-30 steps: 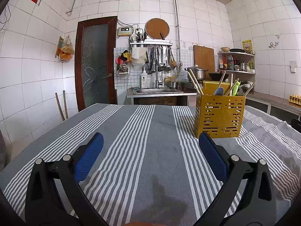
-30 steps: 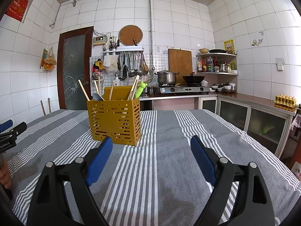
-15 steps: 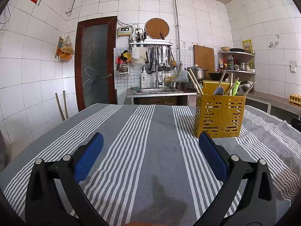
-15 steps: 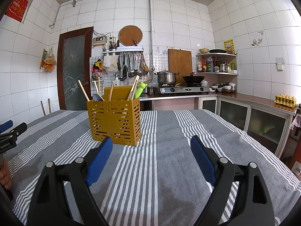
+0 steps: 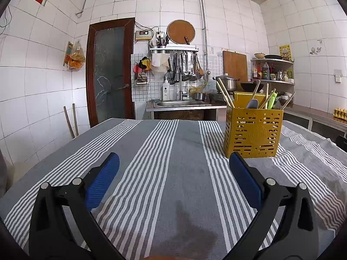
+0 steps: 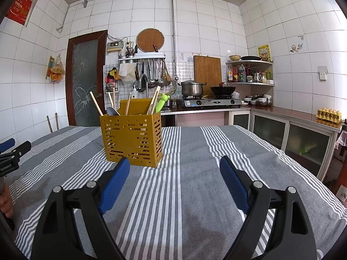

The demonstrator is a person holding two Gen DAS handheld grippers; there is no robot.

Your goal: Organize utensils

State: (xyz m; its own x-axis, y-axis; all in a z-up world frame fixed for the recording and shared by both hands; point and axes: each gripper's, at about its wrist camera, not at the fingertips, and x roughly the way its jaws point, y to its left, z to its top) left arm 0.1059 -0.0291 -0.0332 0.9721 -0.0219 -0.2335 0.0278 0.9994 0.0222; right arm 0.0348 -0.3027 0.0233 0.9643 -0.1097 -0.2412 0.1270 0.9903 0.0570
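Note:
A yellow perforated utensil holder (image 5: 253, 134) (image 6: 132, 138) stands upright on the grey striped tablecloth (image 5: 173, 162) (image 6: 195, 173). Wooden chopsticks (image 6: 96, 103), a grey spoon (image 6: 112, 111) and a green utensil (image 6: 161, 103) stick out of its top. My left gripper (image 5: 173, 160) hovers low over the cloth, open and empty, with the holder ahead to its right. My right gripper (image 6: 174, 162) is also open and empty, the holder just beyond its left finger (image 6: 115, 182). The left gripper's tip (image 6: 13, 149) shows at the left edge of the right wrist view.
Behind the table are a sink counter (image 5: 182, 105), a stove with a pot (image 6: 192, 87) and a wok (image 6: 223, 90), hanging ladles (image 6: 153, 73), and a brown door (image 5: 110, 71). A counter with an egg tray (image 6: 328, 114) runs along the right wall.

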